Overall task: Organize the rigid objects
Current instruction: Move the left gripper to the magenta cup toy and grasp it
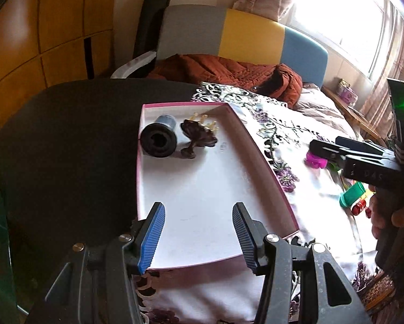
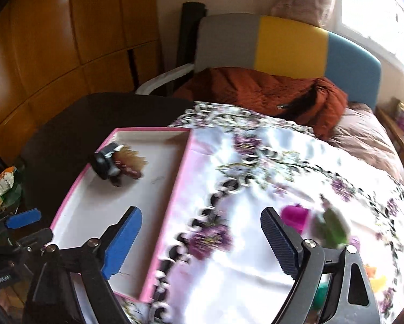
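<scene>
A pink-rimmed white box (image 1: pixel 252 140) lies on a floral cloth; it also shows in the right wrist view (image 2: pixel 172 205). In it lie a black spool (image 1: pixel 158 139) and a dark brown hair claw (image 1: pixel 199 135), seen also in the right wrist view as the spool (image 2: pixel 105 163) and the claw (image 2: pixel 129 166). My left gripper (image 1: pixel 199 232) is open and empty over the box's near end. My right gripper (image 2: pixel 202 240) is open and empty above the cloth, right of the box. A magenta object (image 2: pixel 296 216) and a green object (image 2: pixel 332 228) lie just beyond its right finger.
More small items, a green one (image 1: pixel 351 193) and a red one (image 1: pixel 359 206), lie on the floral cloth (image 1: pixel 304 135) at the right. A black table (image 1: pixel 67 135) lies left of the box. A rust jacket (image 1: pixel 229 70) and a coloured headboard (image 1: pixel 245 32) are behind.
</scene>
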Demonstrator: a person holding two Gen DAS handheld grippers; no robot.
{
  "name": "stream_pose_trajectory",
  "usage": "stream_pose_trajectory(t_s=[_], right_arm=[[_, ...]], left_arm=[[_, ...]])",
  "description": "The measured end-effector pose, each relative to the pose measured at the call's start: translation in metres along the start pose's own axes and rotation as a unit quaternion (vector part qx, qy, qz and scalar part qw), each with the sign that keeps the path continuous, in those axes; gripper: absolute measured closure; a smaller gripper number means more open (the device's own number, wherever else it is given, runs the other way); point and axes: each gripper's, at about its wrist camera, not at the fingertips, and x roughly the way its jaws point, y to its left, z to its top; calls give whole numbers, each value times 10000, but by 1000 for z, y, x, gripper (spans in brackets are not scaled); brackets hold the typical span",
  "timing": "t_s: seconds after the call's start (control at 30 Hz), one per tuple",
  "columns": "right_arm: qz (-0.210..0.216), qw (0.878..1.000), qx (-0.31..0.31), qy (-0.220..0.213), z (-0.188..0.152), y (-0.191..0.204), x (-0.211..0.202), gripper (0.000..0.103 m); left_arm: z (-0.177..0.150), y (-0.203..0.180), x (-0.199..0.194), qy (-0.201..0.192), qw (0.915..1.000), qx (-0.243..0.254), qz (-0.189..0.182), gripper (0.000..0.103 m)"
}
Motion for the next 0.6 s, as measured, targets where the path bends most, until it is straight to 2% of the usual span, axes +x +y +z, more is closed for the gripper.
stream_pose_trajectory(t_s=[0.33,0.43,0.6], right_arm=[[-824,9943,669,-100,-10,-99,-25,10],[-1160,9877,1037,-179,-14,-135,-30,6],[-1751,9671,1835,-207,-33,-201,-29,5]], left_arm=[[1,-34,7,124,9989,404,-206,50],[1,-43,10,168,9982,526,-234,50],[4,-59,16,229,9967,697,-345,50]])
